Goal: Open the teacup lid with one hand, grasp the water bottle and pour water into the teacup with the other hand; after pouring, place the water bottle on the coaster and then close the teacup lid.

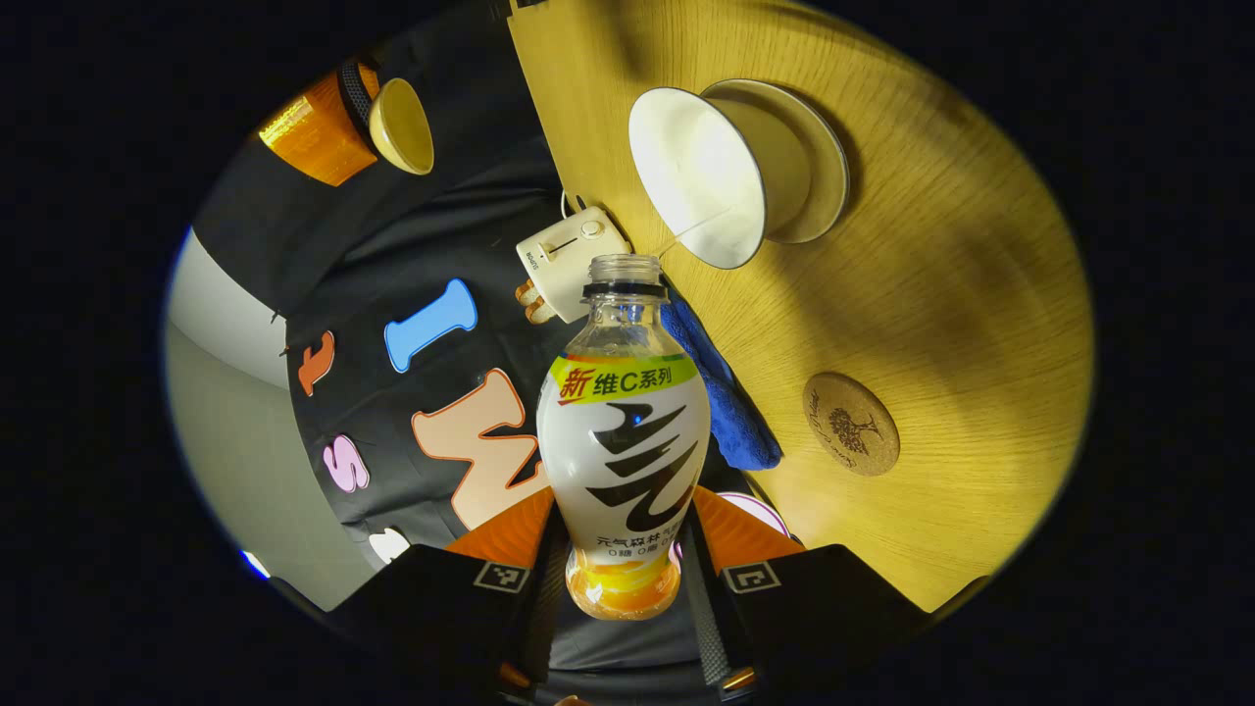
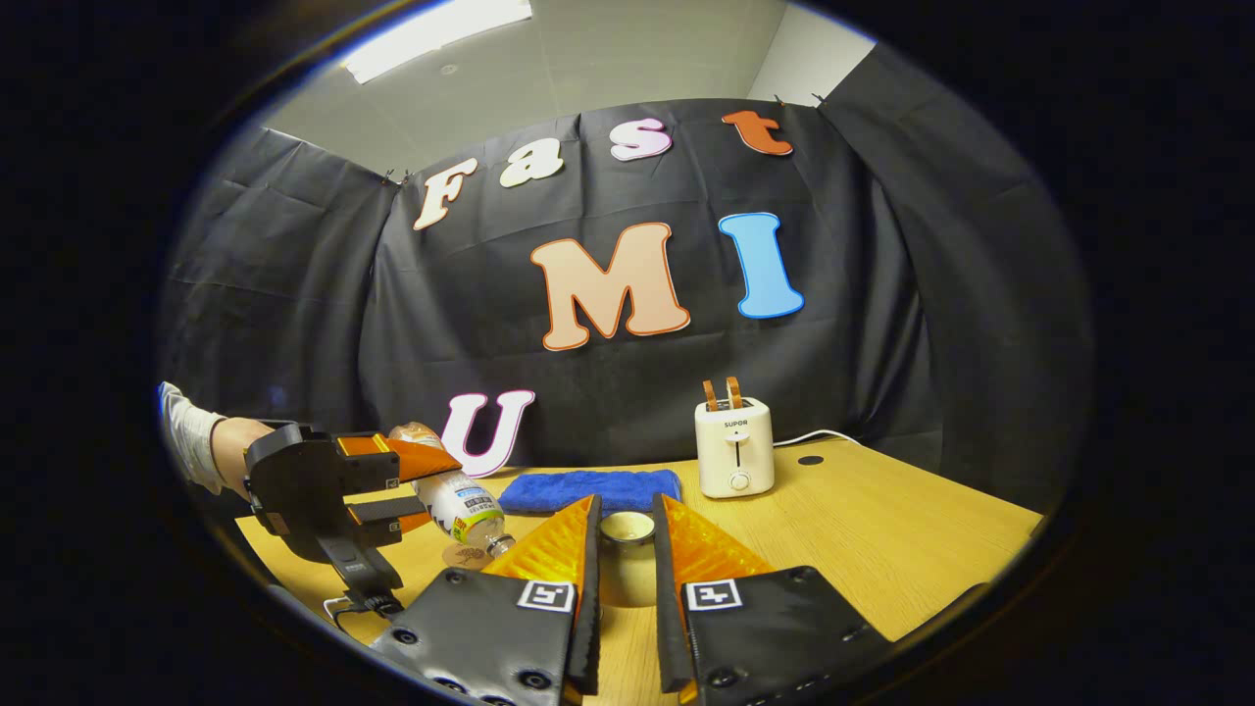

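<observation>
Left gripper view: left hand-held gripper (image 1: pixel 624 579) is clamping the water bottle (image 1: pixel 624 451) w/ both fingers, cap off, neck tipping toward the teacup (image 1: pixel 730 176).
Teacup: sitting open on the tabletop (image 1: pixel 961 294), near the coaster (image 1: pixel 850 424).
Right gripper view: right hand-held gripper (image 2: pixel 627 559) is gripping the teacup lid (image 2: pixel 627 529) btwn its fingers, above the tabletop.
Background: blue cloth (image 2: pixel 588 488) & toaster (image 2: pixel 734 446) are sitting at the back.
</observation>
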### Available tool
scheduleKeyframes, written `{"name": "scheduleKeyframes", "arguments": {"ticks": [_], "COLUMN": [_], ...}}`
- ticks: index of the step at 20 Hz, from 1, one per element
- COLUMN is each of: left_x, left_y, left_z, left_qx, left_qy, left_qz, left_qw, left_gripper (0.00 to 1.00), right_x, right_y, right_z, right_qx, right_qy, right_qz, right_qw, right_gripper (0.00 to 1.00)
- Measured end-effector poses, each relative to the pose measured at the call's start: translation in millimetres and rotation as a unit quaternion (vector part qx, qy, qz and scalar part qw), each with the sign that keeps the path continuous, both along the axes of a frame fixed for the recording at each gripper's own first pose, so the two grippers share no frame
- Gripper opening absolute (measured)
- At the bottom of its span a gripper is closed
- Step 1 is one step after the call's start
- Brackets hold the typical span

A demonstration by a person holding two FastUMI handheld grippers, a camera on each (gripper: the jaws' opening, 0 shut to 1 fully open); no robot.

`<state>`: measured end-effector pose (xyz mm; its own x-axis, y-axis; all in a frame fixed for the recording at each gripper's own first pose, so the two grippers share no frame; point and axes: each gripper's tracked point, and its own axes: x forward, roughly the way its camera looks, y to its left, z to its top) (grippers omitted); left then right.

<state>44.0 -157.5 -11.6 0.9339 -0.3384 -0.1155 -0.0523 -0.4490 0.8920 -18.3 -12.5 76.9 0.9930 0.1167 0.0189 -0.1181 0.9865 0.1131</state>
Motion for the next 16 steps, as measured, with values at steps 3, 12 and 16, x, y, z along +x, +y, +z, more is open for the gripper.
{"name": "scheduleKeyframes", "arguments": {"ticks": [3, 12, 16], "left_x": [-0.2, 7.9, 1.7], "left_y": [-0.7, 6.6, 11.9], "left_z": [-0.7, -16.3, -25.1], "left_qx": [0.000, -0.018, -0.028], "left_qy": [0.008, 0.057, 0.068], "left_qz": [0.000, 0.015, 0.018], "left_qw": [1.000, 0.998, 0.997], "left_gripper": [0.56, 0.56, 0.56], "right_x": [-1.0, -0.7, -0.9], "right_y": [0.7, 1.7, 2.9], "right_z": [-1.6, -0.9, -2.0], "right_qx": [0.000, 0.000, -0.002], "right_qy": [0.002, 0.002, 0.002], "right_qz": [0.001, 0.001, 0.002], "right_qw": [1.000, 1.000, 1.000], "right_gripper": [0.27, 0.28, 0.27]}}
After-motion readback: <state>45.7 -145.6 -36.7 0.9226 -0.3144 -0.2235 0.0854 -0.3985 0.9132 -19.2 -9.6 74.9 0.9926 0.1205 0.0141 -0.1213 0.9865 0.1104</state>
